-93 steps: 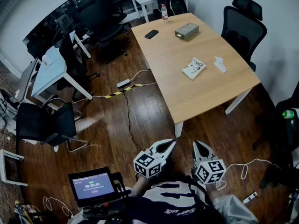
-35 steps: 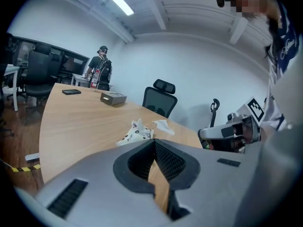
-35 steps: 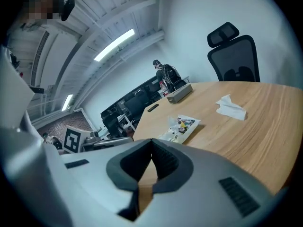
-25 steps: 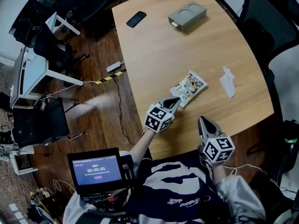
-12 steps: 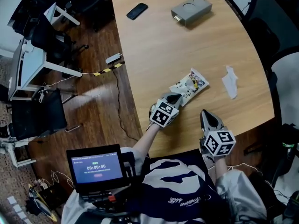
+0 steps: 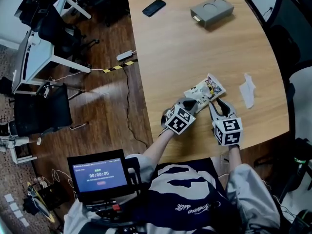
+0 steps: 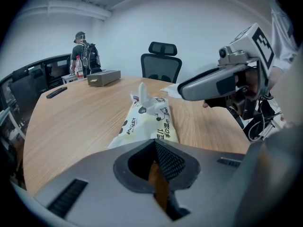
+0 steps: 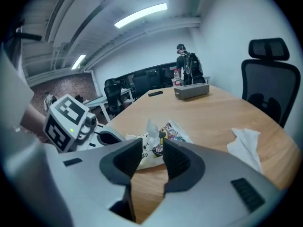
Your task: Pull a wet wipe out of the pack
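Observation:
The wet wipe pack [image 6: 206,91], white with cartoon print, lies flat on the wooden table [image 6: 175,48]. A white wipe tab [image 7: 143,97] stands up from its top. My left gripper [image 6: 189,103] is shut with nothing between its pads, its tip at the pack's near end [image 7: 147,119]. My right gripper [image 6: 216,104] sits just right of it, tips beside the pack. Its jaws are opening and nothing is between them. In the right gripper view the tab [image 8: 151,126] shows just beyond the gap of the right gripper [image 8: 151,146].
A loose crumpled wipe [image 6: 247,92] lies to the right of the pack. A grey box [image 6: 212,9] and a black phone [image 6: 154,7] sit at the far end. Black office chairs [image 6: 292,18] stand along the right side. A person [image 7: 83,51] stands far behind.
My right gripper has come forward from the table's near edge up to the pack, rolling, and its jaws have parted. My left gripper has settled lower at the pack's near end.

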Demonstrator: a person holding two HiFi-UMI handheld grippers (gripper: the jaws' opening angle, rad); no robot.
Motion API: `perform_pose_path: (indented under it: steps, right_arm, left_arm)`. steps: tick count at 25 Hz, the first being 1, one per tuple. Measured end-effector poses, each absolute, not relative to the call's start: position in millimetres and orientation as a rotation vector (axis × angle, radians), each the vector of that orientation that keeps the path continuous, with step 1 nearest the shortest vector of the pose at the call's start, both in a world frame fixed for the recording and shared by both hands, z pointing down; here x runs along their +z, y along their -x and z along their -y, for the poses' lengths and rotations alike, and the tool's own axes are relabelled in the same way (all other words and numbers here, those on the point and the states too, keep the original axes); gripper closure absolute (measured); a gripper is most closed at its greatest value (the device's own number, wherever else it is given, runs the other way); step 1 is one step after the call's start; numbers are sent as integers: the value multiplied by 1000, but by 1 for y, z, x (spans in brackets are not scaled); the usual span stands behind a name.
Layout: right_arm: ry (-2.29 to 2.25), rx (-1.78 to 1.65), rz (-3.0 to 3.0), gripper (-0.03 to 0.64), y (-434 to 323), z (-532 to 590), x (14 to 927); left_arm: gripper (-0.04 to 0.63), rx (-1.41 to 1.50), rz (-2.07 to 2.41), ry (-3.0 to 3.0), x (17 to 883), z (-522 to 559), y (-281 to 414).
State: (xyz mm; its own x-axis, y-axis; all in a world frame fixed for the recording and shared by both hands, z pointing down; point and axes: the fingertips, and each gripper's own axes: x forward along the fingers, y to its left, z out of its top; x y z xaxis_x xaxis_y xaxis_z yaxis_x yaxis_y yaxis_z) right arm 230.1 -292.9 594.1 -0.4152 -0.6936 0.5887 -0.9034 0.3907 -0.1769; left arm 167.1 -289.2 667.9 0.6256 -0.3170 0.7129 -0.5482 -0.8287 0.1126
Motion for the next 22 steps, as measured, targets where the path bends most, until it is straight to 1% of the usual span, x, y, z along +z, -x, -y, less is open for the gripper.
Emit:
perform_pose_path:
  steps: [4,14,15,16,17,18,22]
  right_arm:
    - [-1280,525,2181,499,-220,313,611]
    - [-1251,515,2093,502,-205,331,639]
    - [-1260,525,2085,512,-205,331,641]
    - [-1269,540,2080,563,-205,331,641]
    - [-1276,563,2080,584,-206,329,641]
    - [-1285,591,2083,596,-206,328,640]
    - [-1331,728,2139,603,-208,324,628]
  left_arm:
    - [592,1022,688,-2530,669,289,-168]
    - [592,1027,688,-2535,671,288,-169]
    - [592,1028,689,-2535,671,288,-169]
    - [592,1029,689,-2535,671,288,-169]
    - [592,1030,689,-2534,671,288,-169]
    - [592,1031,688,-2534,671,287,-169]
    - [592,1037,686,-2536,671,287,-170]
